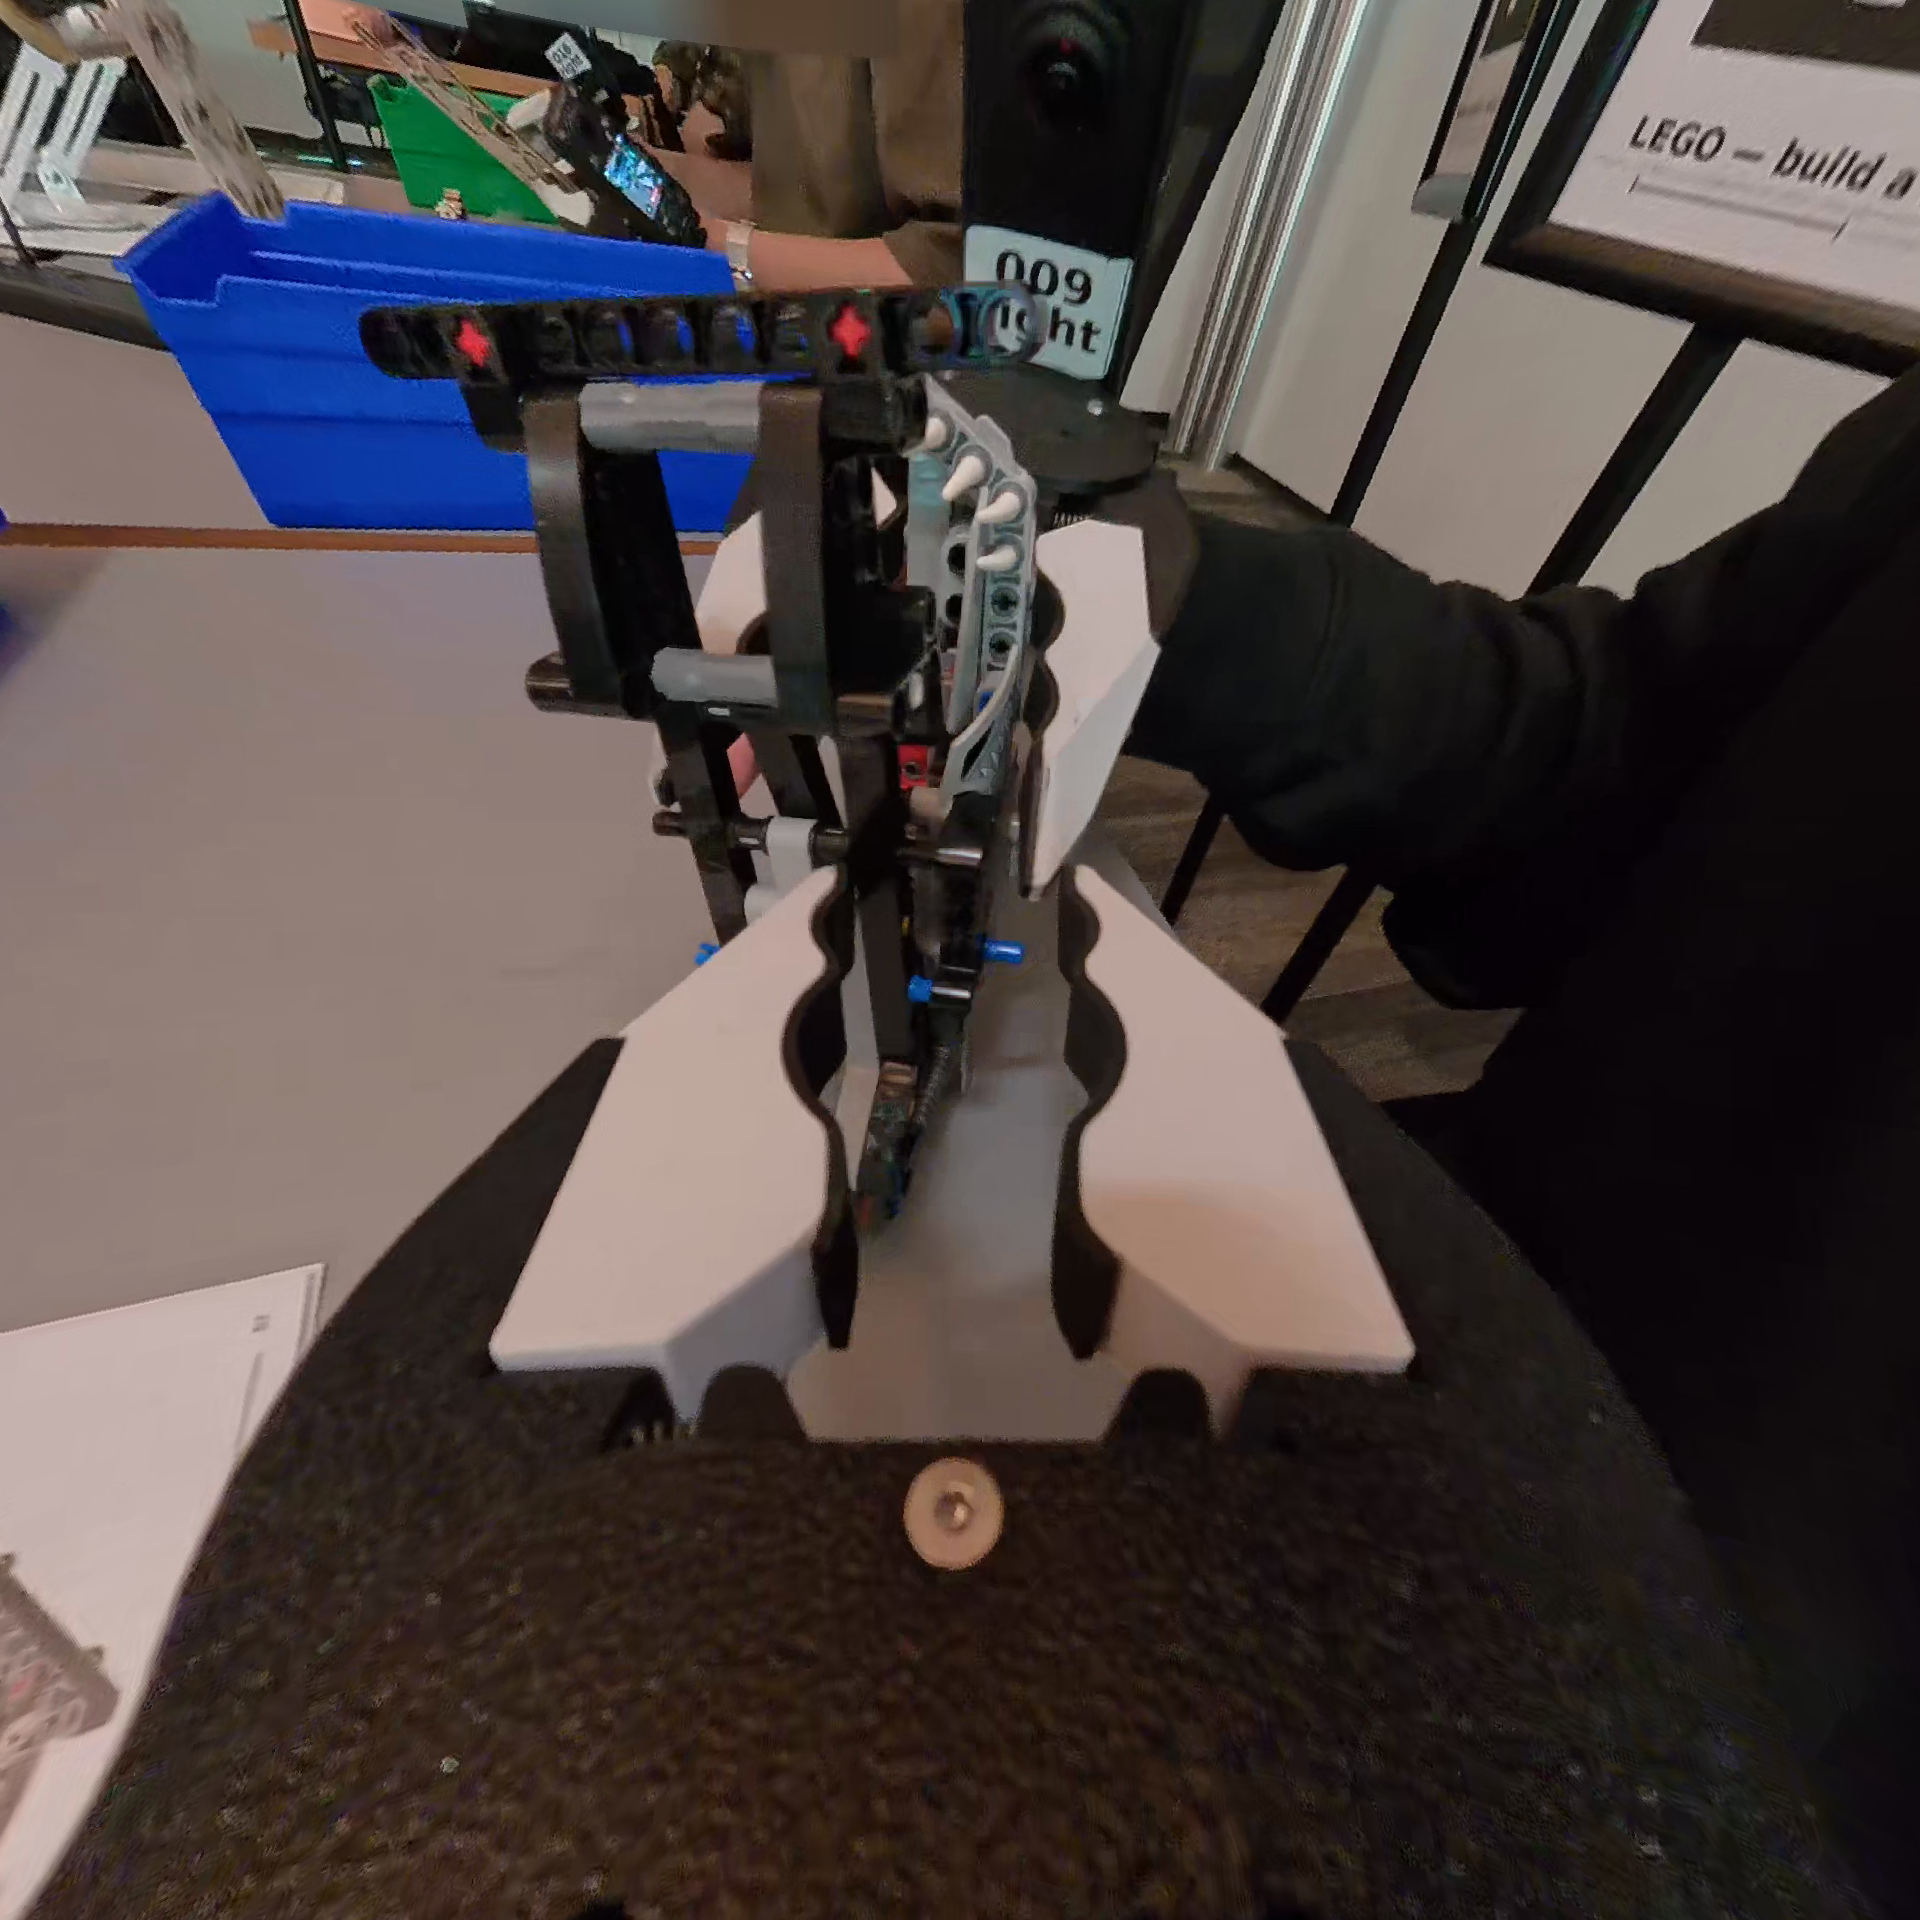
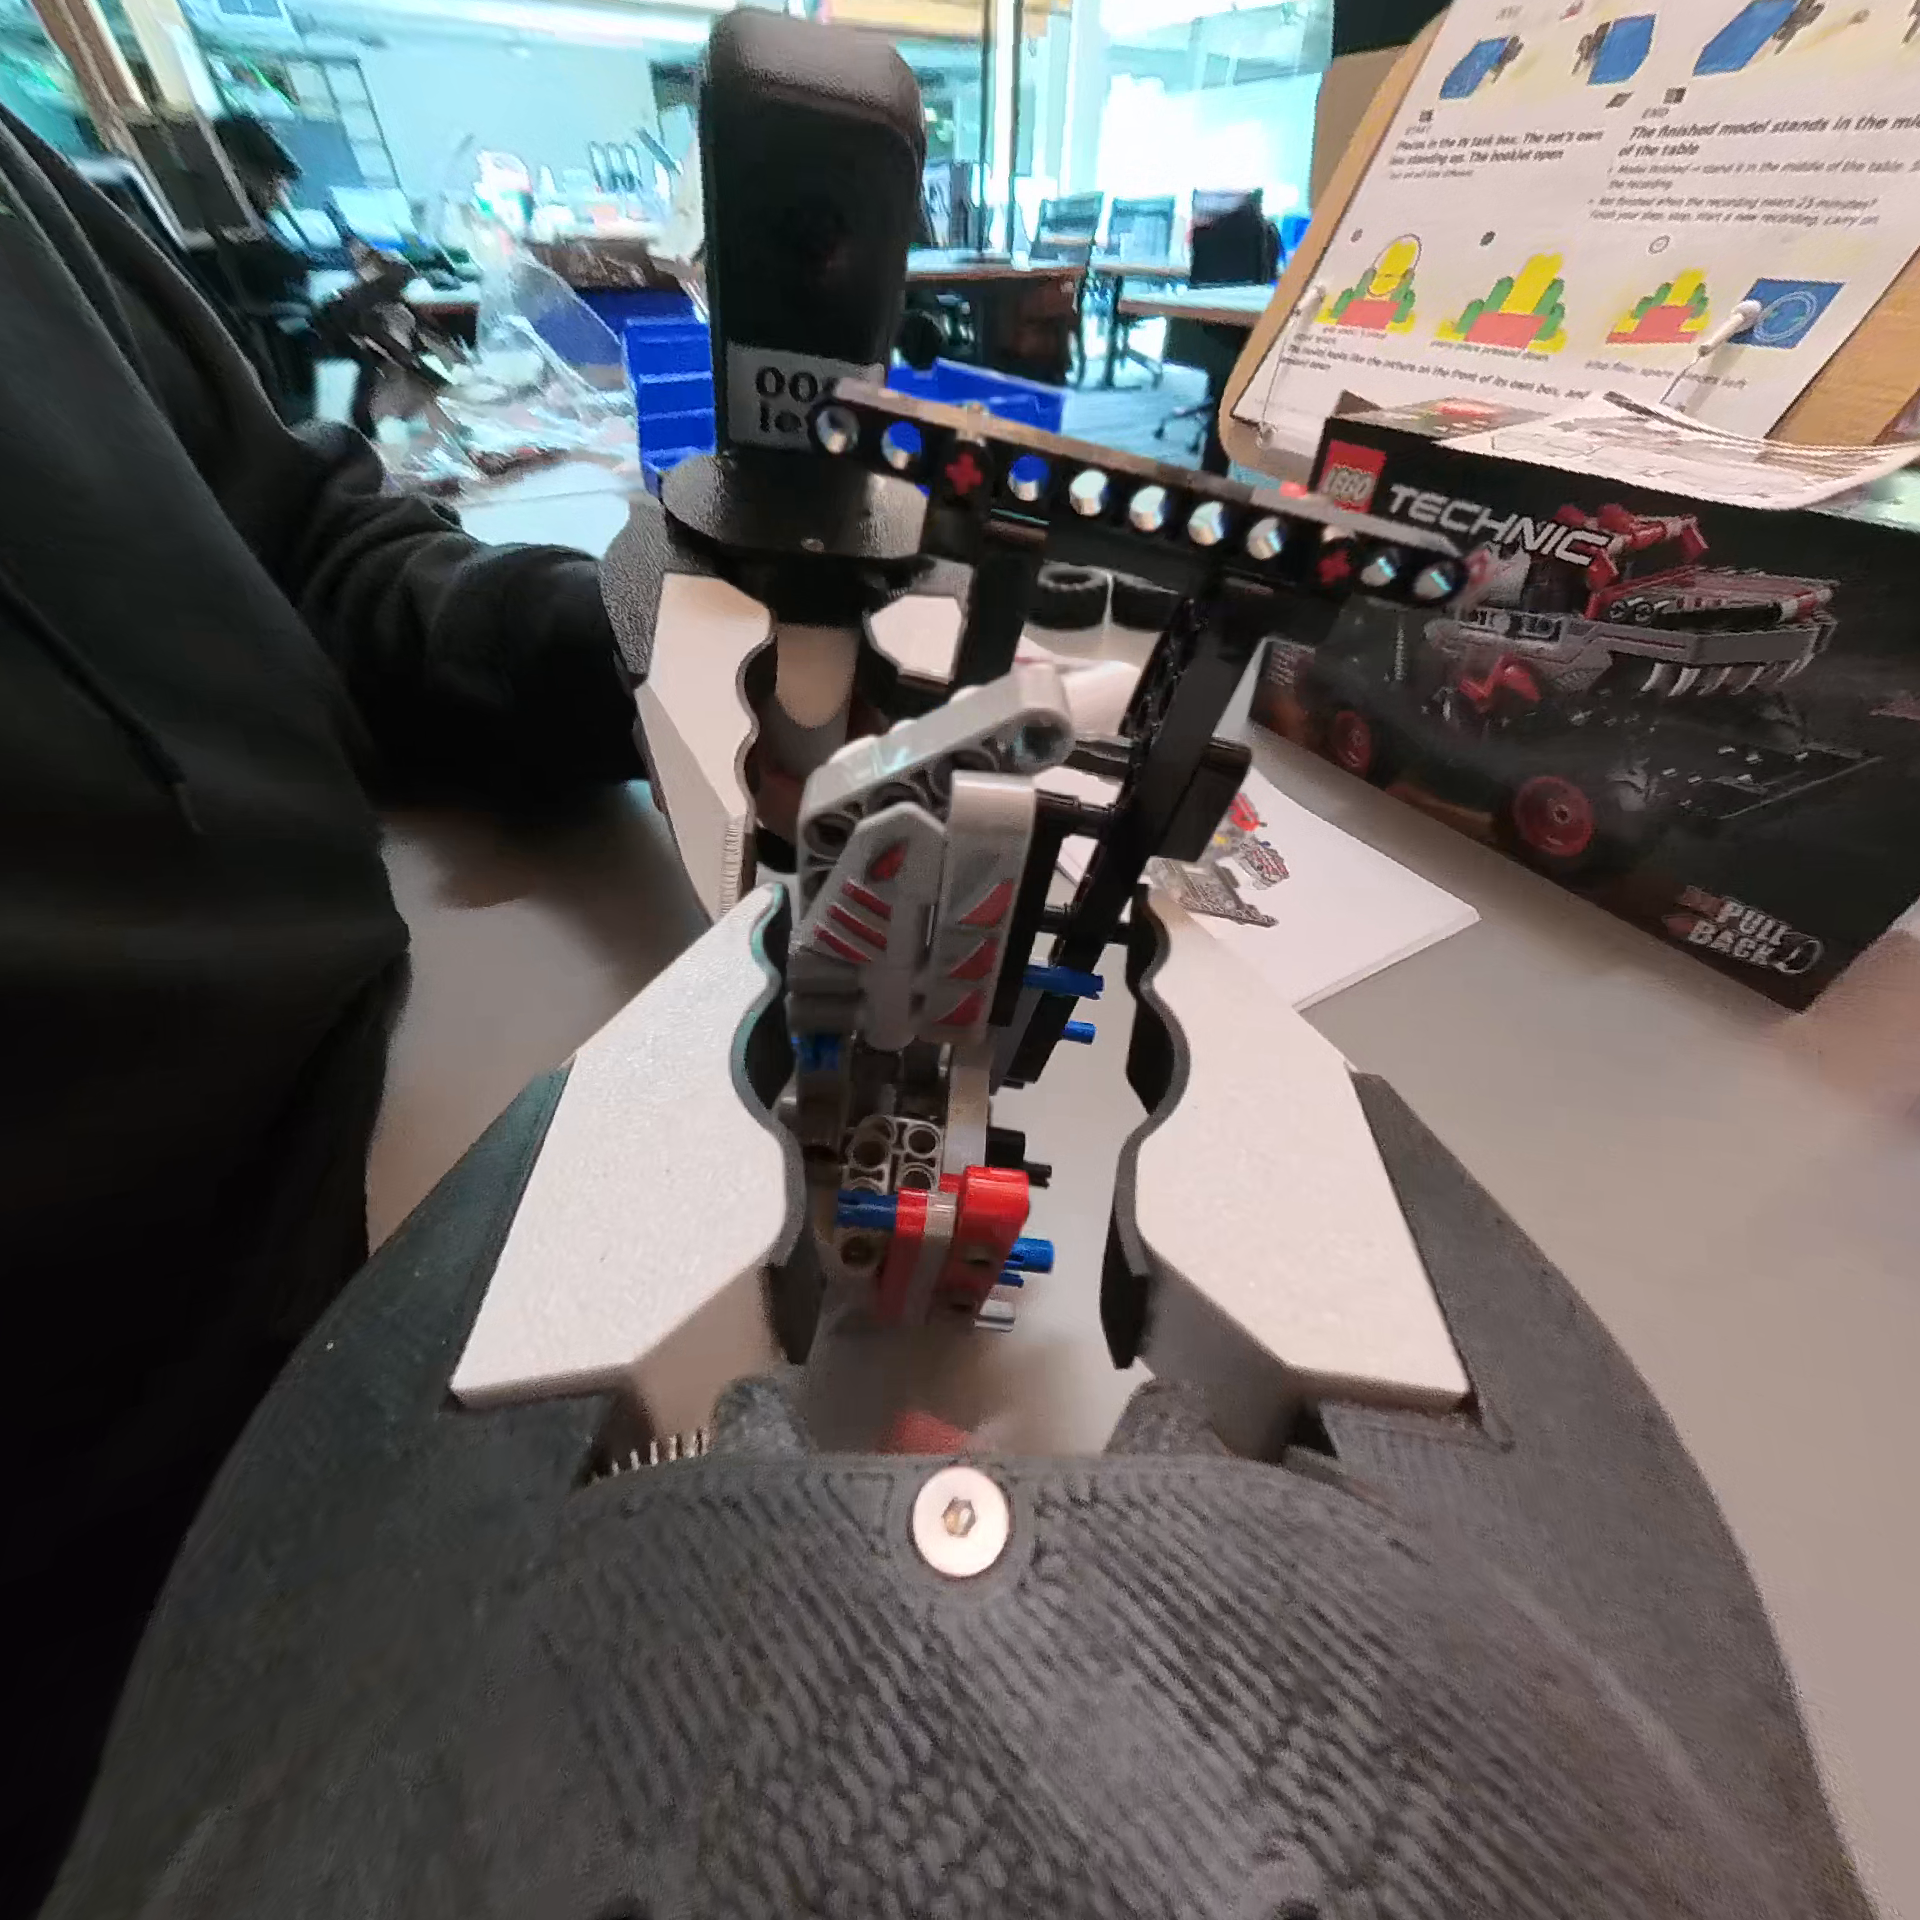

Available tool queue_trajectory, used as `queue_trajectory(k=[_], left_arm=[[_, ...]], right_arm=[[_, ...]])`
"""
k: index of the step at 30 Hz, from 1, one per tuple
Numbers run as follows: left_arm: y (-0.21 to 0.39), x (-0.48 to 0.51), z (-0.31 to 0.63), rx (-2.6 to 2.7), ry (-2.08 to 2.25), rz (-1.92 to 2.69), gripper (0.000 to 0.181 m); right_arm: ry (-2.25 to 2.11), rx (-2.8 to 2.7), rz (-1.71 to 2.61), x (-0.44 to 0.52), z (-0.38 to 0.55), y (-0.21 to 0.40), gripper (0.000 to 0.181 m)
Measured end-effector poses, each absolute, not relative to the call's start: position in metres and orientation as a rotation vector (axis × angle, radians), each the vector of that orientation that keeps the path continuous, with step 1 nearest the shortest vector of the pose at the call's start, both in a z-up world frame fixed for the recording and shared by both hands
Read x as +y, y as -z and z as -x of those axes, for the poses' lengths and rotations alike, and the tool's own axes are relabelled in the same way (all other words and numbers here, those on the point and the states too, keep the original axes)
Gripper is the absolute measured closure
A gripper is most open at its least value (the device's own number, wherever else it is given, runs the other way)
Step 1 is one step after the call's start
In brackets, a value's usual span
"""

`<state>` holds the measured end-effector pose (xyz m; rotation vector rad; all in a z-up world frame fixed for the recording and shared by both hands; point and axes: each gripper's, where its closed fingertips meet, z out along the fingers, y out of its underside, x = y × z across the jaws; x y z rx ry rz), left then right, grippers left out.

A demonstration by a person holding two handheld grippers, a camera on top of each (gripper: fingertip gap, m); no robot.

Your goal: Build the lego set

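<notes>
A partly built lego model of black frames is held up above the table between both grippers. A long black beam with red axle ends crosses its top, and a grey toothed piece sits on its side. My left gripper is closed around the model's lower black beams. In the right wrist view, my right gripper is closed around the model's grey, red-striped panels from the opposite side. The other gripper's white fingers show behind the model in each view.
A blue bin stands at the table's far edge and an instruction booklet lies near left. The set's box, an instruction board, an open booklet and black tires lie to the right. Black sleeves flank the grippers. The tips of both grippers are at nearly the same place.
</notes>
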<state>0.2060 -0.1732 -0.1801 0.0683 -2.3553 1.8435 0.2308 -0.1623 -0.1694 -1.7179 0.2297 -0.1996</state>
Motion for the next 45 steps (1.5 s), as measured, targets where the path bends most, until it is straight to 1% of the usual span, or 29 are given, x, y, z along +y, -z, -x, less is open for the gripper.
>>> queue_trajectory(k=[2,4,7,11,14,25,26,27,29,31,36,37,42,45], left_arm=[[0.181,-0.176,-0.205,-2.361,-1.869,-0.069,0.152],[0.182,-0.178,-0.204,-2.433,-1.921,0.008,0.155],[0.183,-0.18,-0.201,-2.478,-1.928,0.05,0.153],[0.178,-0.182,-0.193,-2.343,-1.88,-0.015,0.153],[0.176,-0.182,-0.19,-2.261,-1.857,-0.053,0.145],[0.174,-0.179,-0.187,-2.158,-1.868,-0.036,0.146],[0.175,-0.179,-0.187,-2.154,-1.869,-0.033,0.147],[0.175,-0.179,-0.188,-2.154,-1.878,-0.032,0.15],[0.177,-0.178,-0.191,-2.151,-1.883,-0.032,0.15],[0.178,-0.178,-0.195,-2.163,-1.885,-0.064,0.153],[0.178,-0.176,-0.202,-2.172,-1.913,-0.108,0.158],[0.179,-0.175,-0.203,-2.177,-1.915,-0.113,0.161],[0.179,-0.17,-0.201,-2.169,-1.949,-0.04,0.161],[0.178,-0.169,-0.198,-2.178,-1.974,0.021,0.162]], right_arm=[[0.148,0.23,1.673,-0.164,-0.23,0.17,0.123],[0.104,0.227,1.626,-0.165,-0.229,0.172,0.122],[0.058,0.201,1.545,-0.165,-0.224,0.168,0.121],[0.034,0.174,1.493,-0.166,-0.217,0.162,0.121],[0.027,0.186,1.478,-0.165,-0.215,0.161,0.114],[0.04,0.19,1.478,-0.162,-0.213,0.159,0.115],[0.02,0.172,1.472,-0.162,-0.21,0.157,0.106],[-0.024,0.155,1.458,-0.16,-0.204,0.155,0.094],[-0.026,0.17,1.466,-0.158,-0.204,0.156,0.091],[0.018,0.137,1.507,-0.156,-0.203,0.161,0.08],[0.101,0.165,1.553,-0.151,-0.21,0.166,0.079],[0.123,0.164,1.564,-0.15,-0.21,0.167,0.079],[0.225,0.153,1.588,-0.144,-0.209,0.169,0.079],[0.228,0.14,1.58,-0.144,-0.207,0.167,0.083]])
